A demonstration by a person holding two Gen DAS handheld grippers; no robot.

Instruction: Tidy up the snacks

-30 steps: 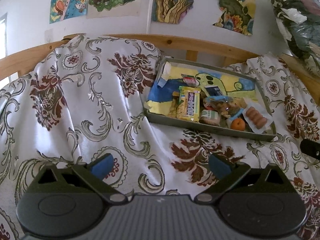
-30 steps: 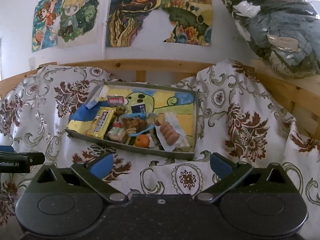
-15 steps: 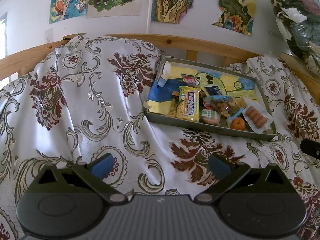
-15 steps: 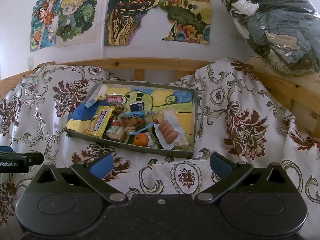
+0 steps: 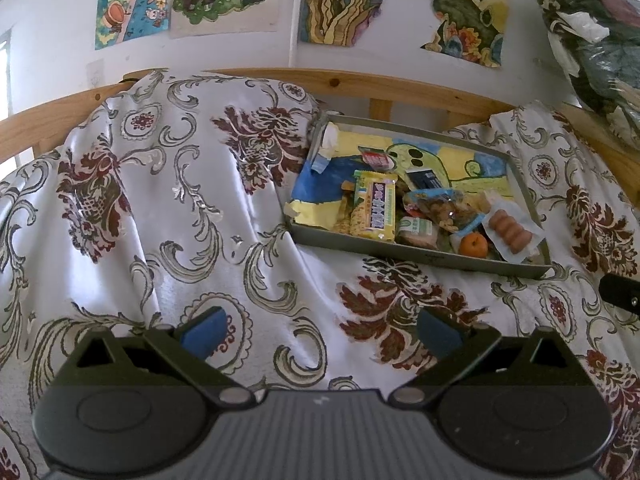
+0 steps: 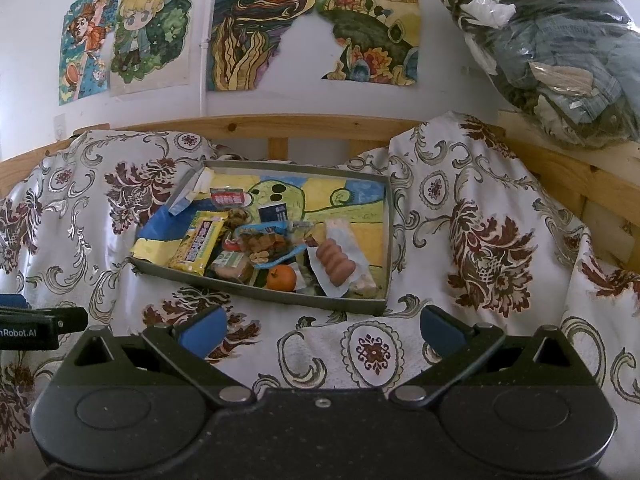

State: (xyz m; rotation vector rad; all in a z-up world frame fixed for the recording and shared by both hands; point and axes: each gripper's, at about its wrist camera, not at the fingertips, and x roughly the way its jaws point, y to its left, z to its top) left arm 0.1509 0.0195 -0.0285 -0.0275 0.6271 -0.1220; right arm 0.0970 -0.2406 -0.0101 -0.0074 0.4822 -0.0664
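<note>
A shallow grey tray (image 5: 420, 251) (image 6: 256, 288) lined with a painted sheet lies on a floral cloth. Piled in its near half are a yellow snack bar (image 5: 375, 210) (image 6: 199, 246), a small orange (image 5: 473, 245) (image 6: 281, 278), a clear pack of sausages (image 5: 512, 230) (image 6: 335, 264), a bag of nuts (image 5: 440, 206) (image 6: 266, 242) and other small packets. My left gripper (image 5: 320, 330) is open over the cloth, short of the tray and to its left. My right gripper (image 6: 320, 332) is open too, just before the tray's front rim. Neither holds anything.
The floral cloth (image 5: 160, 200) drapes a surface backed by a wooden rail (image 6: 280, 124). Paintings hang on the white wall (image 6: 256, 40). A plastic-wrapped bundle of fabric (image 6: 560, 52) rests on the right ledge. The left gripper's finger (image 6: 36, 326) shows at the left edge of the right wrist view.
The right gripper has moved slightly, so the tray sits a little lower and closer in its view. The left gripper has barely moved. Both stay open.
</note>
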